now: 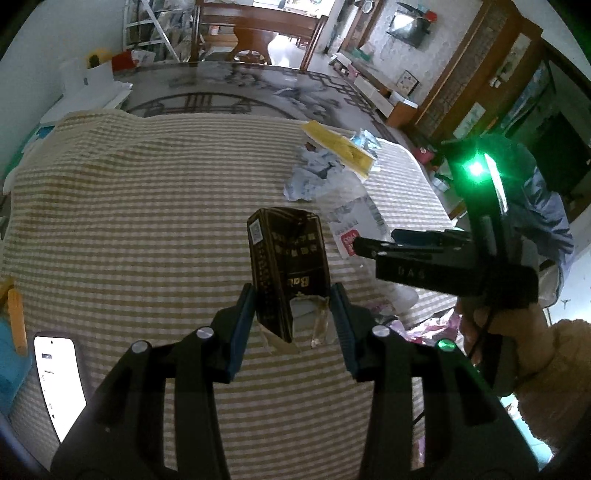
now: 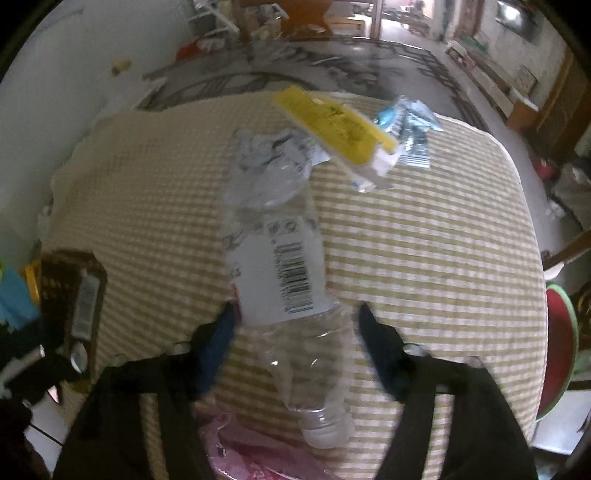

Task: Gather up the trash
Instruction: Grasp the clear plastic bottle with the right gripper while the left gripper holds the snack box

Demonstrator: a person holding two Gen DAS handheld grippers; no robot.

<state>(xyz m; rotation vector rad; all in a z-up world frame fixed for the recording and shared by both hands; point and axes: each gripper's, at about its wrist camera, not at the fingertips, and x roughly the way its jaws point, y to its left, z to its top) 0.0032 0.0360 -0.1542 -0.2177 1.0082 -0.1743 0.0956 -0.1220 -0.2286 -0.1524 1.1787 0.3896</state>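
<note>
My left gripper (image 1: 293, 295) is shut on a dark brown torn carton (image 1: 288, 266), held above the striped tablecloth (image 1: 147, 203). My right gripper (image 2: 295, 314) has its jaws around a crushed clear plastic bottle (image 2: 280, 266) with a white barcode label, cap end toward the camera; the view is blurred. Farther back lie a crumpled paper wad (image 1: 310, 177), a yellow packet (image 2: 332, 125) and a blue-white wrapper (image 2: 410, 122). The right gripper also shows in the left wrist view (image 1: 360, 245), next to the bottle's label.
A phone (image 1: 59, 376) lies at the left near edge of the cloth. A pink plastic bag (image 2: 251, 454) hangs below the table's near edge. A glass tabletop (image 1: 240, 92) with a wooden chair (image 1: 258, 33) lies beyond. A watermelon-pattern item (image 2: 561, 347) is at right.
</note>
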